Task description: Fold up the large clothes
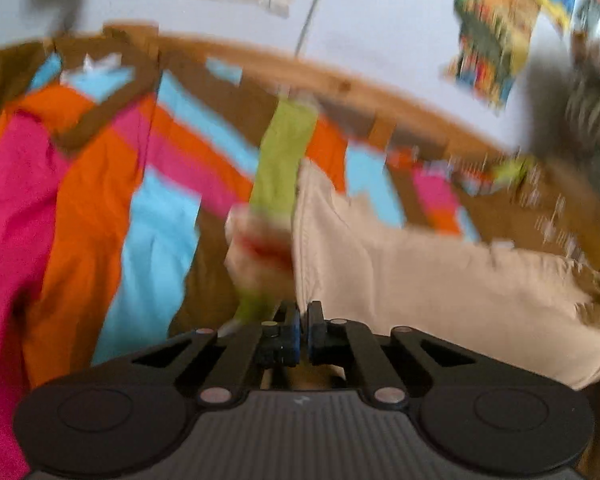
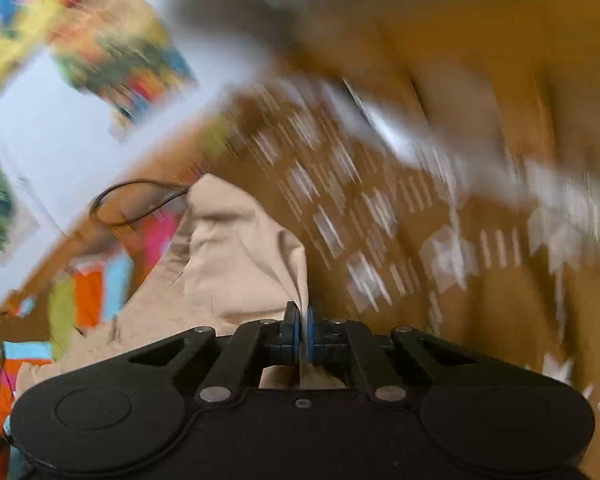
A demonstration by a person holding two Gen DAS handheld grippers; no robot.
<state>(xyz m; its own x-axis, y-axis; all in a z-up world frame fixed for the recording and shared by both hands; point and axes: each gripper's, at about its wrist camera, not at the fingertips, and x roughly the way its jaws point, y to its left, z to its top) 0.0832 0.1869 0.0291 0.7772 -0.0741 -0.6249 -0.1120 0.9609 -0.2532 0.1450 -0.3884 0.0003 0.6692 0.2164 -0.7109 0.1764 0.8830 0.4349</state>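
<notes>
A large beige garment [image 1: 440,280] hangs lifted above a bed with a bright patchwork cover [image 1: 112,200]. My left gripper [image 1: 303,312] is shut on an edge of the beige cloth, which rises from between its blue pads. In the right wrist view the same beige garment [image 2: 240,264] bunches in front of my right gripper [image 2: 303,314], which is shut on a thin fold of it. Both views are blurred by motion.
A lime-green strip with a white and red patch [image 1: 276,184] lies on the cover beside the garment. A brown blanket with white marks [image 2: 380,220] fills the right. Colourful pictures [image 1: 496,36] hang on the pale wall behind a wooden bed frame [image 1: 340,76]. A dark cord loop [image 2: 136,200] shows.
</notes>
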